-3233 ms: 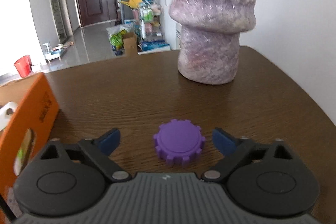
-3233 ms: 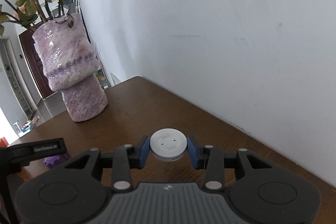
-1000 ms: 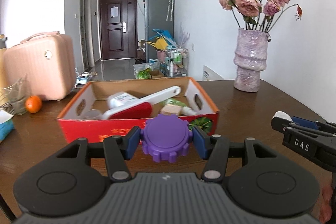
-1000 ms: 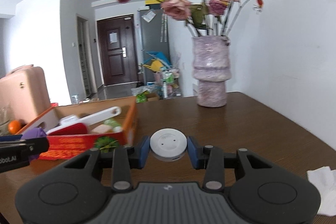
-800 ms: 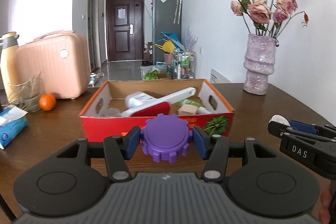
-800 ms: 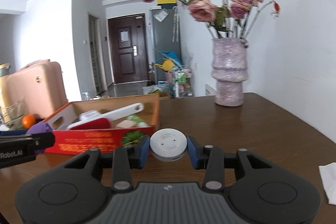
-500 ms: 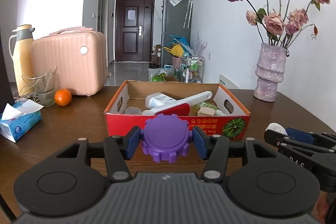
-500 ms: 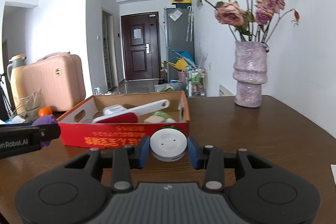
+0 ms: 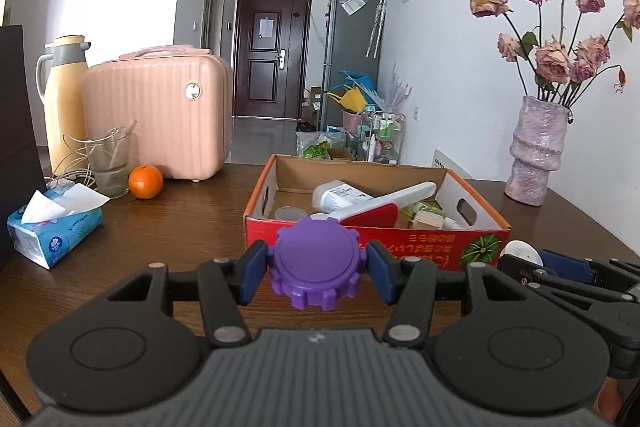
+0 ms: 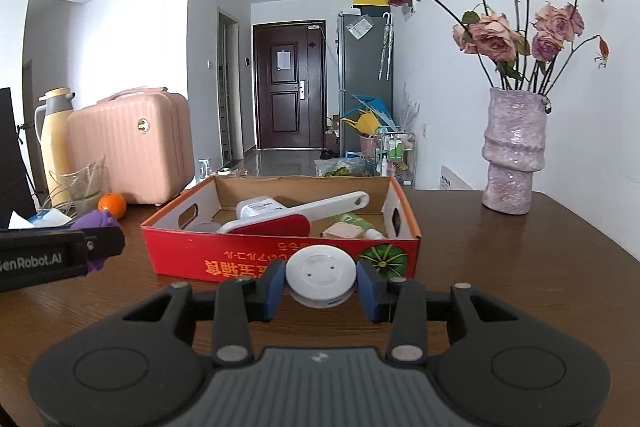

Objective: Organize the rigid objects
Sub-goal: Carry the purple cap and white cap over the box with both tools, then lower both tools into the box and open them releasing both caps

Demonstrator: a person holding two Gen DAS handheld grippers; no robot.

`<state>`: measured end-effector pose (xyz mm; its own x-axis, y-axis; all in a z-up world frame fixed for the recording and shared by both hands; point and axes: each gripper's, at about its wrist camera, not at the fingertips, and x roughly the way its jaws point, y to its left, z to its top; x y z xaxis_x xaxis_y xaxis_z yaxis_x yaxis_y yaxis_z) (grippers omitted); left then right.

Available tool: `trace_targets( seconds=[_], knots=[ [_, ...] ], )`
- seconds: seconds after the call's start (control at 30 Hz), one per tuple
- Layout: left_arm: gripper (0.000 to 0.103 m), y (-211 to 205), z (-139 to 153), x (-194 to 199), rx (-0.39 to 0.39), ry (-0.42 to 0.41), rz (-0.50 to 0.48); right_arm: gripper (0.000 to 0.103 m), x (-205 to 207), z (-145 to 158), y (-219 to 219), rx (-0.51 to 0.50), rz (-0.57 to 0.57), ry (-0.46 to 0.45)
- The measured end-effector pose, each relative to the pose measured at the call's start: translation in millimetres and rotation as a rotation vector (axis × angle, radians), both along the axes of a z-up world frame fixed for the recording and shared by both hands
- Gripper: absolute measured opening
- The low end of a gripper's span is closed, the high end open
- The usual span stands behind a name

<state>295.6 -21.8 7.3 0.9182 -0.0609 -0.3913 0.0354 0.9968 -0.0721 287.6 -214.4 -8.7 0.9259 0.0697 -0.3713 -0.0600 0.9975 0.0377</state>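
Observation:
My left gripper (image 9: 318,267) is shut on a purple toothed cap (image 9: 319,262) and holds it above the table, just in front of the red cardboard box (image 9: 372,241). My right gripper (image 10: 321,283) is shut on a white round disc (image 10: 321,274), also in front of the box (image 10: 276,261). The box holds a red and white brush (image 10: 296,217), a white bottle (image 10: 258,207) and other small items. Each gripper shows at the edge of the other's view, the right one in the left wrist view (image 9: 560,271).
A purple vase with dried roses (image 10: 514,151) stands at the back right of the brown table (image 10: 520,247). At the left are a pink suitcase (image 9: 160,115), a yellow thermos (image 9: 64,95), a glass (image 9: 108,163), an orange (image 9: 145,181) and a tissue pack (image 9: 52,231).
Both grippers have pulled back from the vase and swung left with their objects, so the box now lies straight ahead. The left side of the table has come into view.

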Motion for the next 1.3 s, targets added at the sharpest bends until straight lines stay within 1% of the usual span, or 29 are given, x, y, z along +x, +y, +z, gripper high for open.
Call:
trace_targets(
  seconds=[0.37, 0.7, 1.0, 1.3],
  knots=[
    [0.056, -1, 7, 24, 0.013, -0.008, 0.006, 0.038, 27, 6, 6, 0.012, 0.003, -0.017],
    [0.056, -12, 6, 61, 0.011, -0.004, 0.009, 0.038, 63, 6, 5, 0.015, 0.009, -0.018],
    [0.056, -12, 6, 97, -0.015, -0.002, 0.035, 0.038, 100, 6, 2, 0.045, 0.013, -0.023],
    [0.056, -12, 6, 130, -0.037, 0.002, 0.050, 0.038, 127, 3, -3, 0.065, 0.001, -0.022]
  ],
)
